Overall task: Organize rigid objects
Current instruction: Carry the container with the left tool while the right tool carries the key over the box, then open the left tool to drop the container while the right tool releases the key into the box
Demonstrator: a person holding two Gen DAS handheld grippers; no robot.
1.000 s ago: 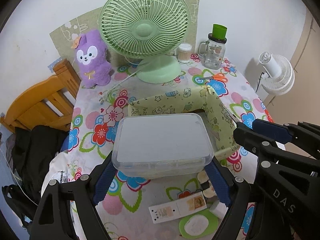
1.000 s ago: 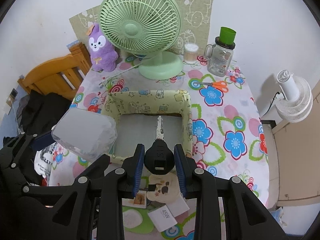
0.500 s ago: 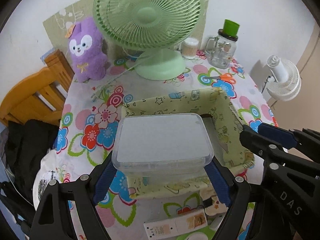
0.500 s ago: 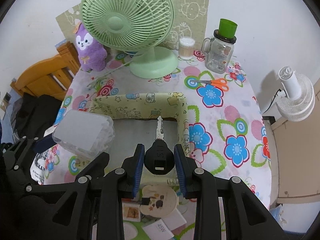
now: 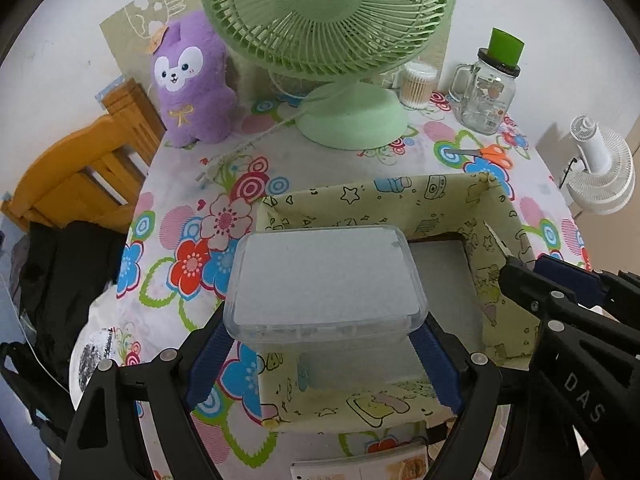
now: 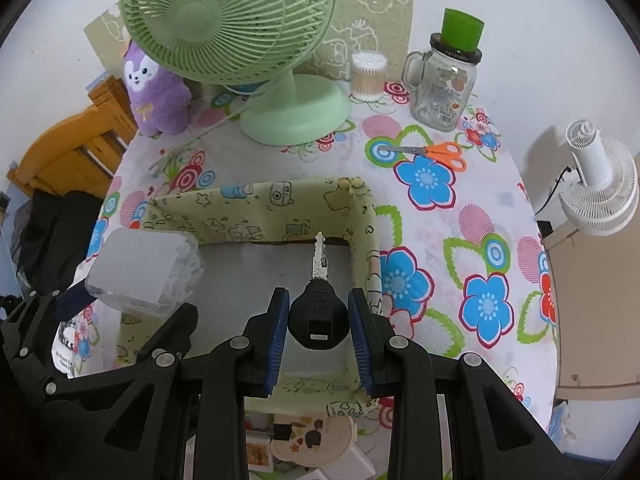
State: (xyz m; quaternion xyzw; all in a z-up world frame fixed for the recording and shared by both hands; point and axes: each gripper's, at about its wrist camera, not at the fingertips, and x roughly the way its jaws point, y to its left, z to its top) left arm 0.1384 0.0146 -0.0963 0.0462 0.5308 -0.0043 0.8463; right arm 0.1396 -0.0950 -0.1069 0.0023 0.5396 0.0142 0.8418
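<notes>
A pale-green desk fan, purple plush toy and orange-handled scissors stand on a white, bright-flowered tabletop; the fabric box is yellow-green with cartoon doodles.

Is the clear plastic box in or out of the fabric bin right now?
Not set in yet: the clear plastic box, lid on, is held between the left gripper fingers over the fabric bin near-left corner.

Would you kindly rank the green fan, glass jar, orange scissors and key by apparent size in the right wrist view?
1. green fan
2. glass jar
3. and 4. key and orange scissors: similar; the key's nearness to the camera makes it unsure.
</notes>
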